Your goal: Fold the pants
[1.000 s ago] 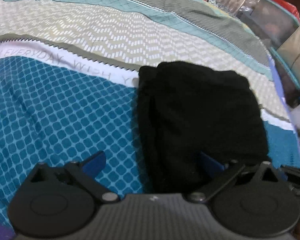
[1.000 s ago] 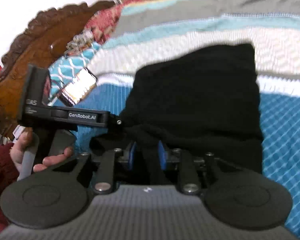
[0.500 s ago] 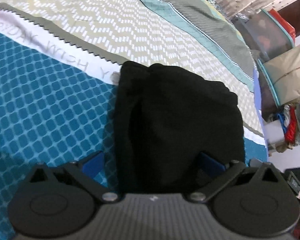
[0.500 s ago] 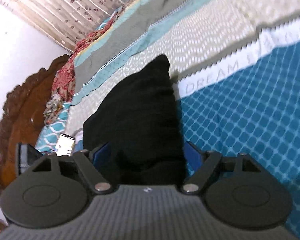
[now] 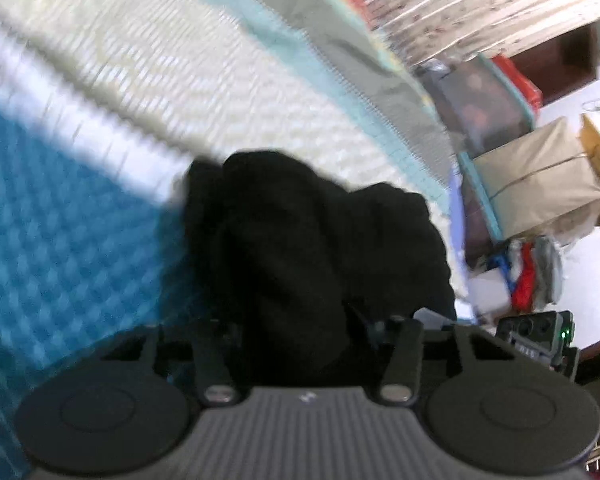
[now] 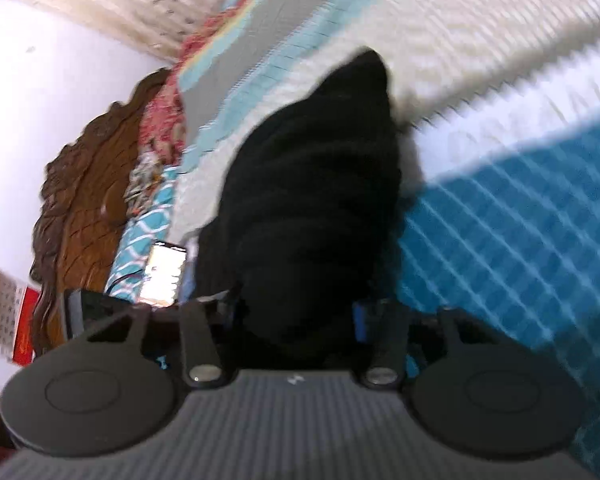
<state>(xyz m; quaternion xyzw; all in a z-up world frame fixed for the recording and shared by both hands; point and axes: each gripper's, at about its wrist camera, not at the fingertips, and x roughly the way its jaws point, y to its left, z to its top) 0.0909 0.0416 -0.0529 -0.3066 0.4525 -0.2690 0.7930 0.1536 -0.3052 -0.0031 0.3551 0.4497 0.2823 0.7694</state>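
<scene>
The black pants are a folded bundle on the patterned bedspread. In the left wrist view my left gripper has closed on the near edge of the bundle; the cloth hides its fingertips. In the right wrist view the pants hang as a tapering dark mass, and my right gripper is shut on their near end. A blue pad shows beside the cloth. Both views are motion-blurred.
The bed's far right side has stacked boxes and bags and a heap of clothes. A carved wooden headboard and a phone lie left in the right wrist view. The other gripper's camera shows at right.
Both grippers were open around the bundle half a second ago and have now closed on it. Both cameras have tilted and the views have blurred with motion.
</scene>
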